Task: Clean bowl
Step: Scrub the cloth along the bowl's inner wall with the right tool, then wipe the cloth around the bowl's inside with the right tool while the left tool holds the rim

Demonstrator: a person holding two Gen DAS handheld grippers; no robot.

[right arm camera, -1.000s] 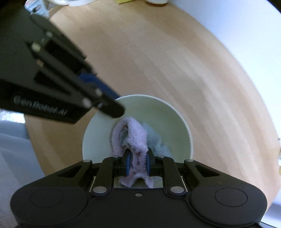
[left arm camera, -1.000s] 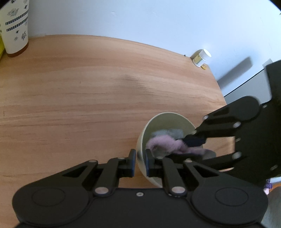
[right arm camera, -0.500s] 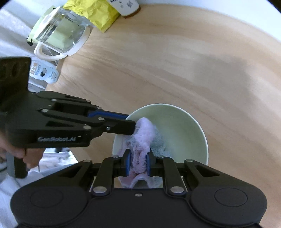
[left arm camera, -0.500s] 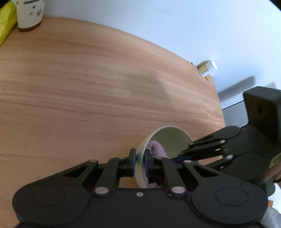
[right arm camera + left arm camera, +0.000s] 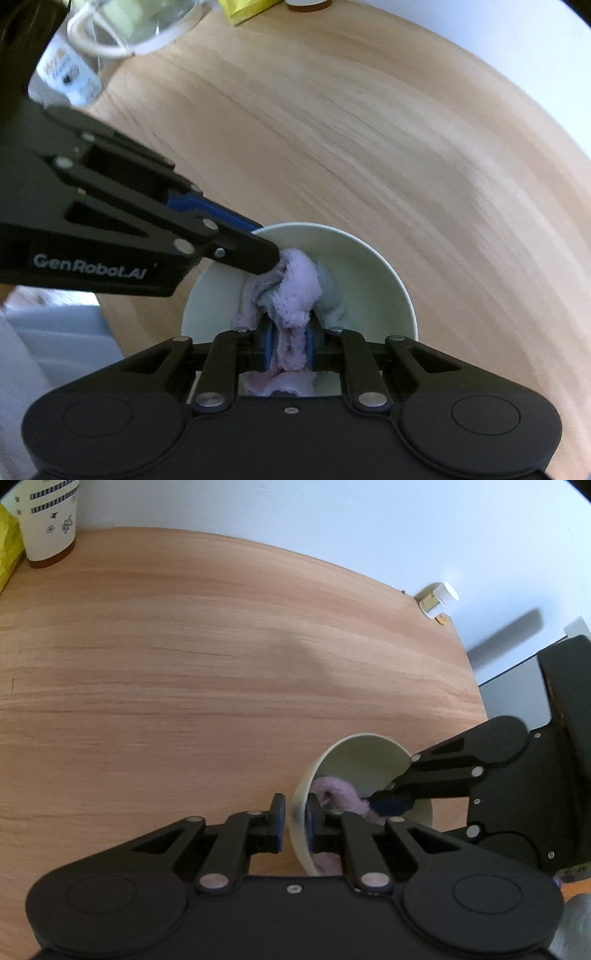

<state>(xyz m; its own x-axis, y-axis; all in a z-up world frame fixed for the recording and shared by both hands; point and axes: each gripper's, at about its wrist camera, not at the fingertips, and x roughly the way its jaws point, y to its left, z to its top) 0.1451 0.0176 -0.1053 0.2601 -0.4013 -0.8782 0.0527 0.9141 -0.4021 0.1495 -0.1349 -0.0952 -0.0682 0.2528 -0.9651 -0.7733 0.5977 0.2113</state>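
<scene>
A: Item one, left gripper (image 5: 294, 821): how is it being held?

B: Its jaws are being kept nearly shut, clamped across the near wall of the bowl (image 5: 364, 744), one pad outside and one inside. The bowl is being kept near the right front corner of the table (image 5: 184, 657).

A: Item two, bowl: which way is it being pointed?

B: It is being tipped, its mouth turned up and toward the right gripper (image 5: 289, 343). Being round, it is credited with no long axis, only an axis through the mouth.

A: Item three, right gripper?

B: Its jaws are being pressed almost together on a pink cloth (image 5: 295, 280), whose bunched end is being pushed into the bowl's inside.

A: Hazards being listed?

B: Likely, the rim is being held by a thin pinch only; hard rubbing could twist the bowl free. The cloth could also be dragged out of its pads.
</scene>
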